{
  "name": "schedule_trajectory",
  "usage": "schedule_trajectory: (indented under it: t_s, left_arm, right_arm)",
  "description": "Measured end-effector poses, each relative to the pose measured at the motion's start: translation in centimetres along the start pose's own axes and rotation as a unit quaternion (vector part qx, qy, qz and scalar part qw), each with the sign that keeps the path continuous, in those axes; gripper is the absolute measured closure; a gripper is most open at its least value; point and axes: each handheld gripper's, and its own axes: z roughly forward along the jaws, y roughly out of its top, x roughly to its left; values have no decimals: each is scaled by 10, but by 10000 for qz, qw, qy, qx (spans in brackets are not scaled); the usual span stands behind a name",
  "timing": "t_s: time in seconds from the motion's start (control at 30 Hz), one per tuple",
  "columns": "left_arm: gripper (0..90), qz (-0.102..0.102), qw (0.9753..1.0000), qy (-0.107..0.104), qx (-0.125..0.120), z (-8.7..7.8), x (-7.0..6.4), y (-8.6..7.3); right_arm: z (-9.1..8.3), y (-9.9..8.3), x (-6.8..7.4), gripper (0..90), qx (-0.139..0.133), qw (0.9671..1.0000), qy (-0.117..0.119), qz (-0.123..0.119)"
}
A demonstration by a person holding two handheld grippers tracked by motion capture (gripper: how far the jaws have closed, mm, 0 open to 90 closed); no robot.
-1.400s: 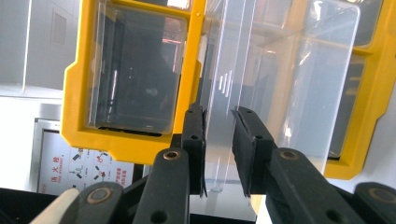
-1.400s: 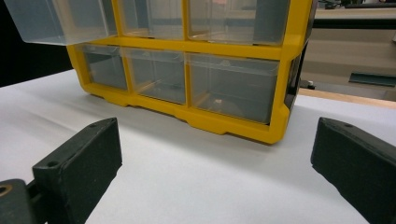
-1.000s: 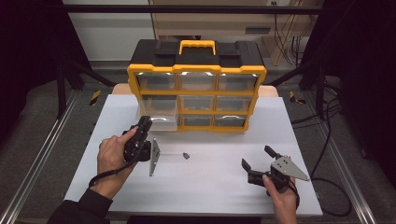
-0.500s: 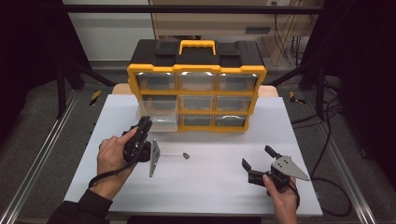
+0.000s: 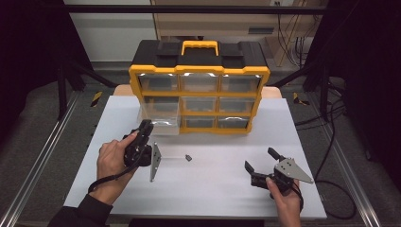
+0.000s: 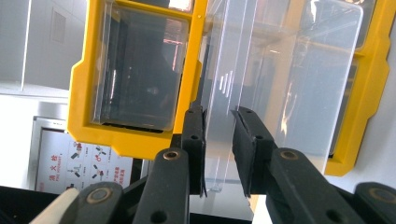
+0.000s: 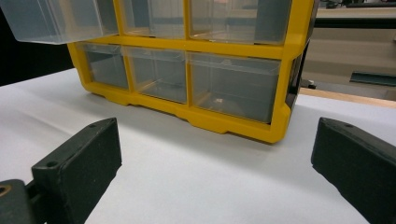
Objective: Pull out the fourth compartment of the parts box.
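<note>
left claw (image 6: 218,140) clamped on front wall of clear drawer (image 5: 160,116) | drawer pulled partway out of middle-left slot of yellow organizer (image 5: 198,99), far centre of white worktop (image 5: 213,189) | right claw (image 5: 261,163) gaping wide, holding nothing, near right | small dark part (image 5: 188,157) lying on worktop between the 2 claws
</note>
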Motion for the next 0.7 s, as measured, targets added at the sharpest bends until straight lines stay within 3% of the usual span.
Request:
schedule_trajectory:
  t_s: [0.7]
  left_arm:
    - [740,-63,10000,-29,-45,-3,-4,0]
  right_arm:
    - [0,0,0,20,3,10000,3,-9]
